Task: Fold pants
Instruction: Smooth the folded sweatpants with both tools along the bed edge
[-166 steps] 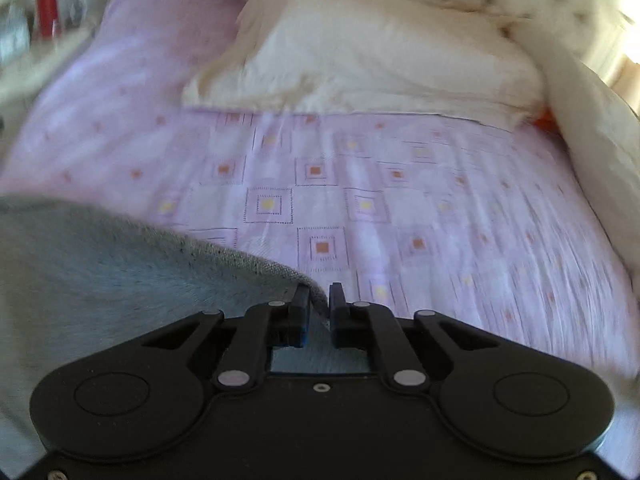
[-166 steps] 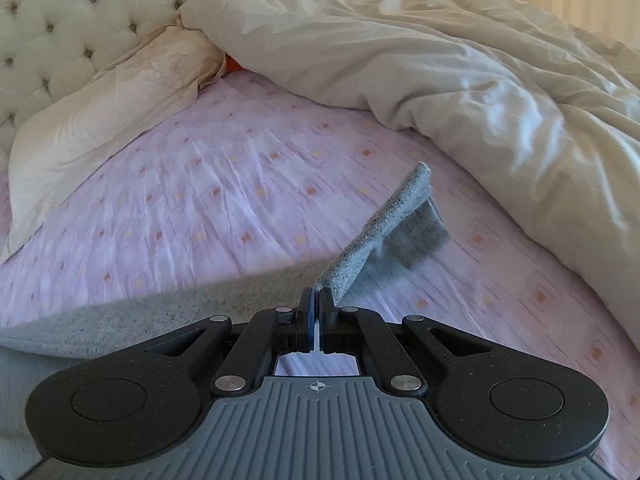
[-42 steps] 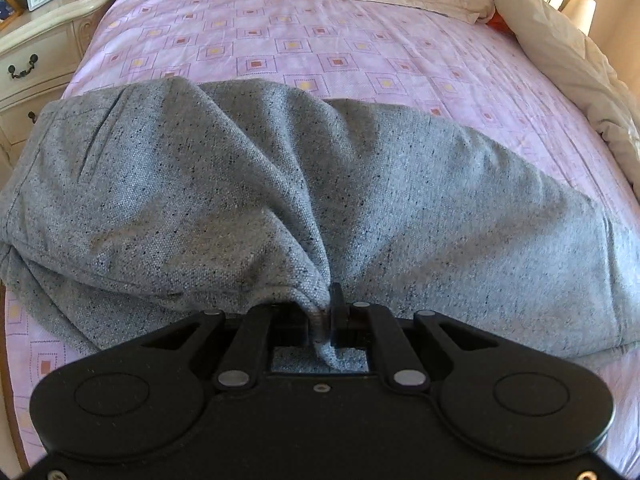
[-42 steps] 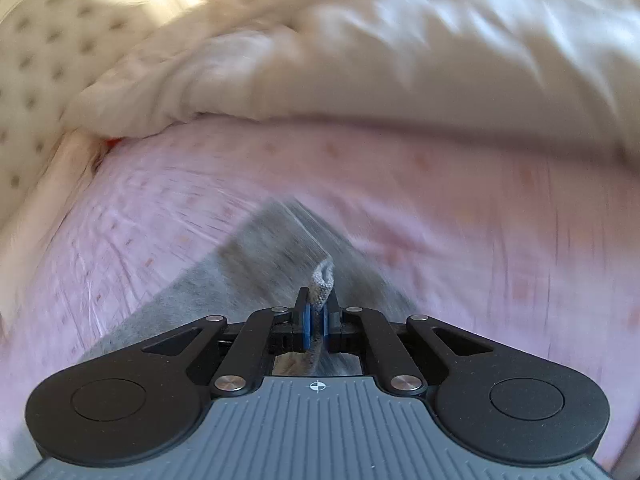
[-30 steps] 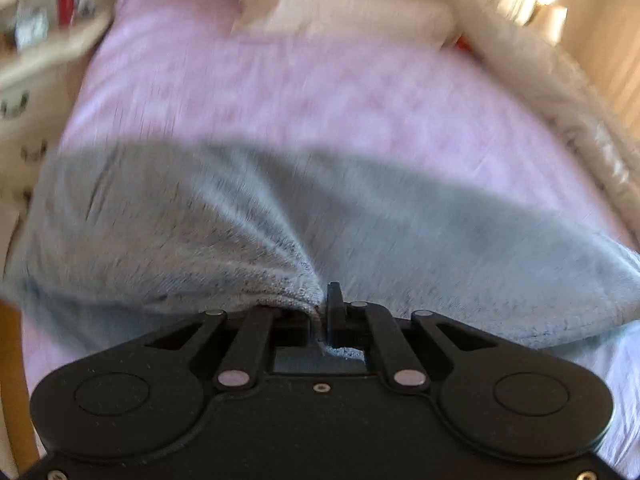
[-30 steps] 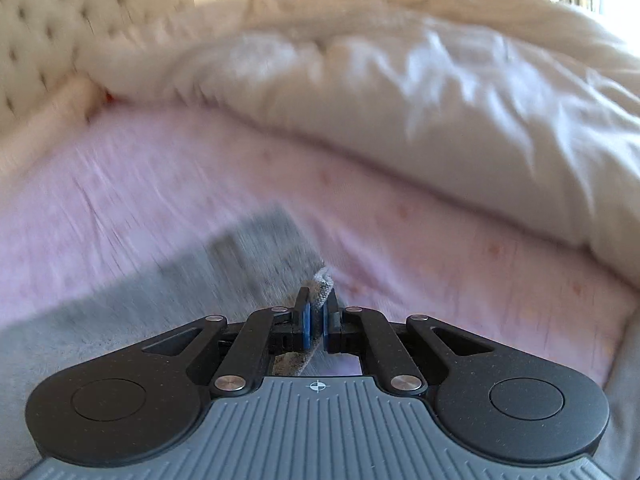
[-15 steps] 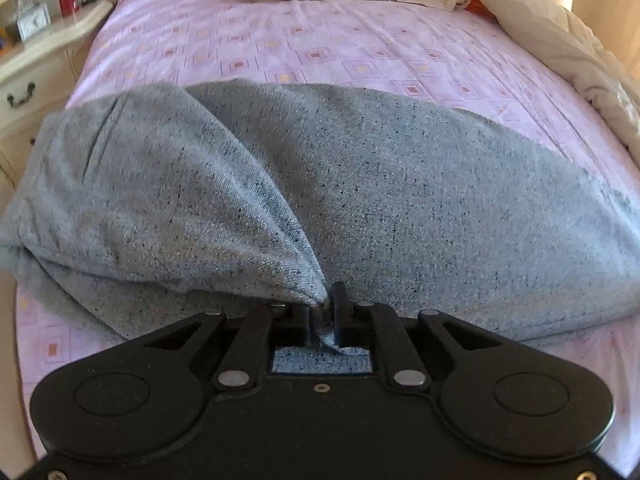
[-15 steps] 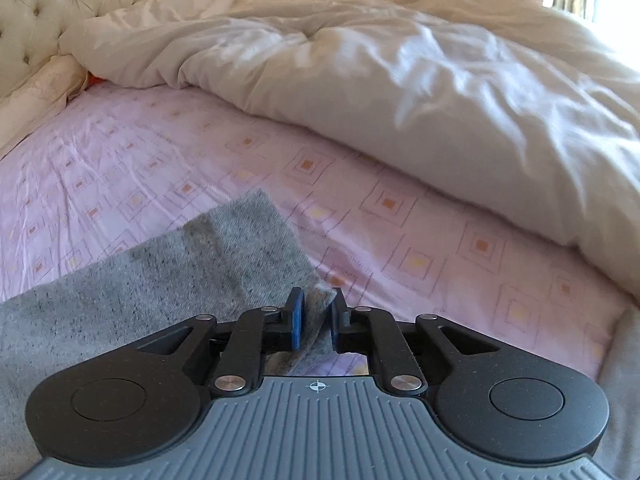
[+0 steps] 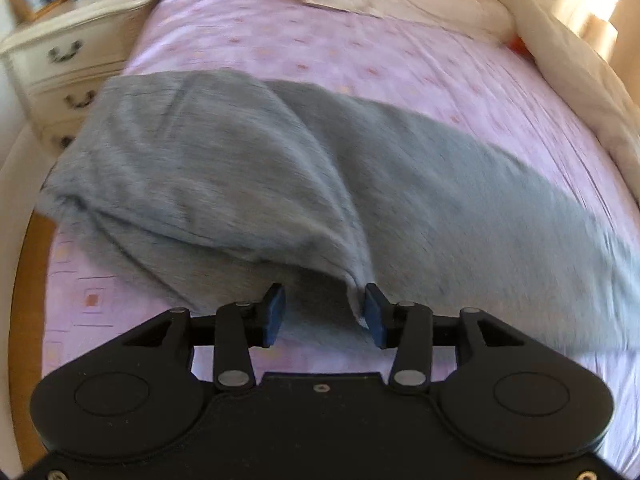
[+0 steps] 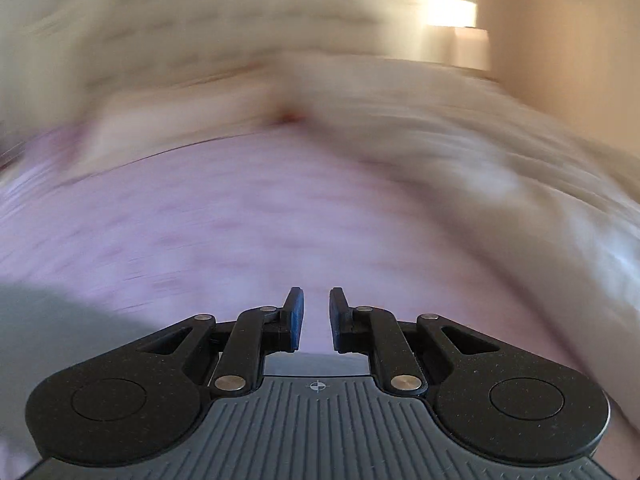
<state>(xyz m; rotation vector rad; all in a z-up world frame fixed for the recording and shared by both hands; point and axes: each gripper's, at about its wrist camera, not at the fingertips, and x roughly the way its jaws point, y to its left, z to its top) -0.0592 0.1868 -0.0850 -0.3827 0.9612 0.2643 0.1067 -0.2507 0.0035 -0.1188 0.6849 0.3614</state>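
1. One pair of grey pants (image 9: 304, 184) lies folded over on the lilac patterned bed (image 9: 392, 52), spreading ahead of the left gripper (image 9: 324, 314), whose fingers (image 9: 274, 312) stand spread with a cloth edge just beside the right-hand finger.
2. One right gripper (image 10: 316, 316) has its fingers parted, nothing between them; a grey patch shows low to their left.
3. One cream pillow (image 9: 400, 4), one pale duvet (image 9: 580, 80) and one nightstand (image 9: 68, 44) lie beyond; the pants look soft and flecked, though blurred.
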